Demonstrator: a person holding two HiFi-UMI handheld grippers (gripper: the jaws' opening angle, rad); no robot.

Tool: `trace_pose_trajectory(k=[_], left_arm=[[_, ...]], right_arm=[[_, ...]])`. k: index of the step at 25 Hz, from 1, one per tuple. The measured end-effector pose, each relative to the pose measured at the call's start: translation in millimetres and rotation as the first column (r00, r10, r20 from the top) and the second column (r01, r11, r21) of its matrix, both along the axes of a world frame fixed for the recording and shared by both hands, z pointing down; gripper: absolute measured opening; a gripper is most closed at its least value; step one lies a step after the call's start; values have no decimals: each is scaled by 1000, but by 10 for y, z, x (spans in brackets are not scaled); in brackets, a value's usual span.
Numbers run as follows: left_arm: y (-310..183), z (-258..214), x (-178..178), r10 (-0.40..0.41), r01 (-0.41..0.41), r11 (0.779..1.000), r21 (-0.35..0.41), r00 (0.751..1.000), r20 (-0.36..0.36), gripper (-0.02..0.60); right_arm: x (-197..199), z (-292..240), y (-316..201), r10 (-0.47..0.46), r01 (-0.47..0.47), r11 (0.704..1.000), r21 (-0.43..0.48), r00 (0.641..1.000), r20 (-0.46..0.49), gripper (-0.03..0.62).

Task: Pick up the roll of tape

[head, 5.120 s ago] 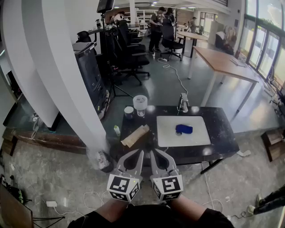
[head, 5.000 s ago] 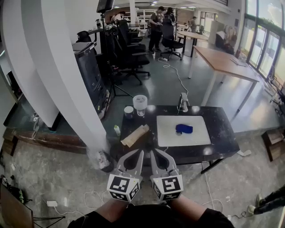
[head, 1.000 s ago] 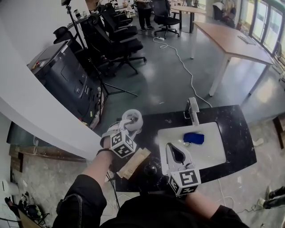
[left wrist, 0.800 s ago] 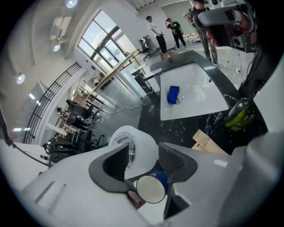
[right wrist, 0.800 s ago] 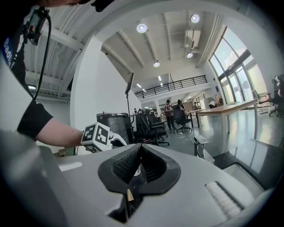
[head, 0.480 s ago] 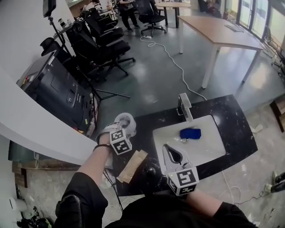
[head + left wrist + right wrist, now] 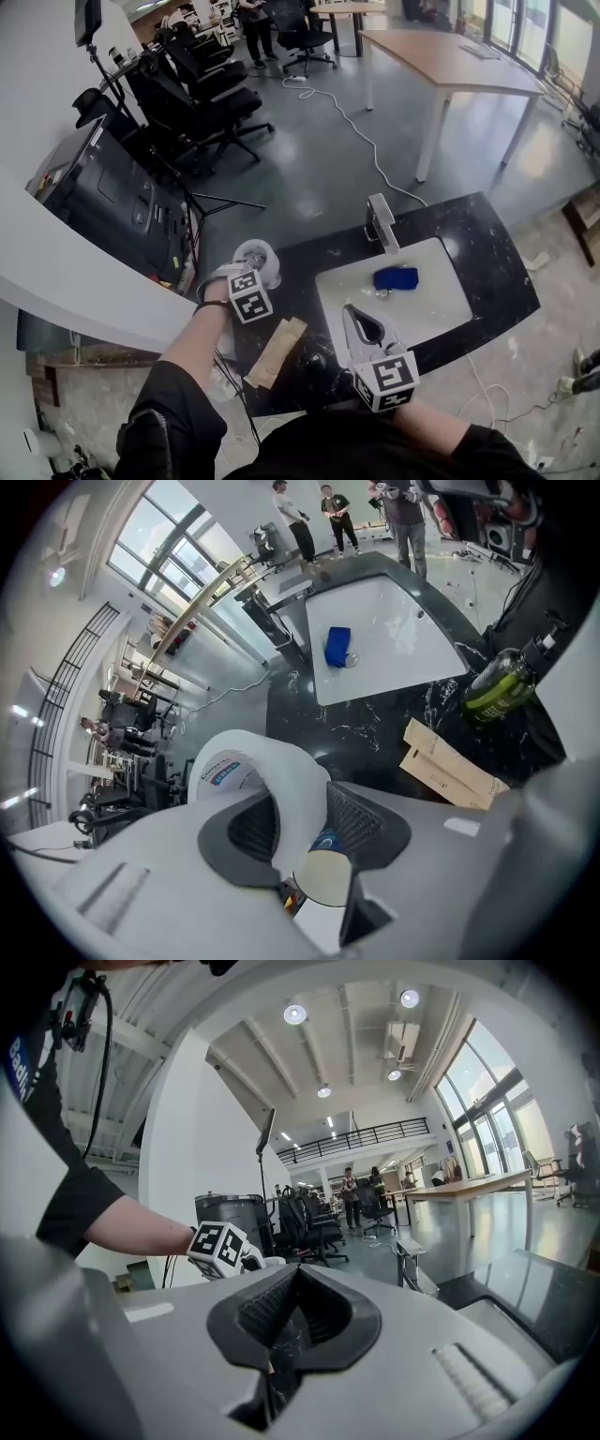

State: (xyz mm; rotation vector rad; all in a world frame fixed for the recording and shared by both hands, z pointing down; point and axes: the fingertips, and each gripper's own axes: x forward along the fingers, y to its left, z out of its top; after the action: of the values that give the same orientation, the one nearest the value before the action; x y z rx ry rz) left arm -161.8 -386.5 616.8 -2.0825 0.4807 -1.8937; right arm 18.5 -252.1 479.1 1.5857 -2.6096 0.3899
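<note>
**Head view.** The white rectangular tray [image 7: 441,309] set in the black stone counter [image 7: 497,253] is the landmark. The wide white roll of tape [image 7: 262,253] stands at the counter's far-left corner, to the left of the tray and well apart from it. The left gripper [image 7: 251,276] is right at the roll, pointing steeply down onto it from the near side. The right gripper [image 7: 357,317] hangs over the tray's near edge, far from the roll, so the left hand is clearly the nearer one. This view does not show how the jaws sit on the roll.

**Left gripper view.** The roll's hole faces up towards the camera, so its axis is roughly upright and in line with the gripper. One jaw is down inside the hole and the other is outside, with the roll's white wall between them. The jaws have just been closing, and the pads look to be pinching that wall (contact seems snug on both sides). The coming lift should therefore go straight up along that axis. A tan cardboard carton [image 7: 450,761] and a green bottle [image 7: 502,682] lie off the tray's near-left corner.

**Right gripper view.** This gripper's jaws are pressed together with nothing between them. It looks level across the room at the left gripper's marker cube, and I cannot make out the roll behind it.
</note>
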Motion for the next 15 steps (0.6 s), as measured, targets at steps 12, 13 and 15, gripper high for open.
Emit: trace_pose_trajectory(k=[12,13,15], left_arm=[[149,-37,-26,21,-21,1000,19,1000,-7,110],[159,-64,-19,20,-19,999,26,1000,-14,110],[184,-127,-5,18,-17,999,39,999,-29,110]], right_arm=[[-106,19,71,-29,29,1000,-4,999,-27,6],[-113,23,77,-32,32,999,-5,999,-28,6],[-132,23,84,-37,37,999,-5,999,-27,6]])
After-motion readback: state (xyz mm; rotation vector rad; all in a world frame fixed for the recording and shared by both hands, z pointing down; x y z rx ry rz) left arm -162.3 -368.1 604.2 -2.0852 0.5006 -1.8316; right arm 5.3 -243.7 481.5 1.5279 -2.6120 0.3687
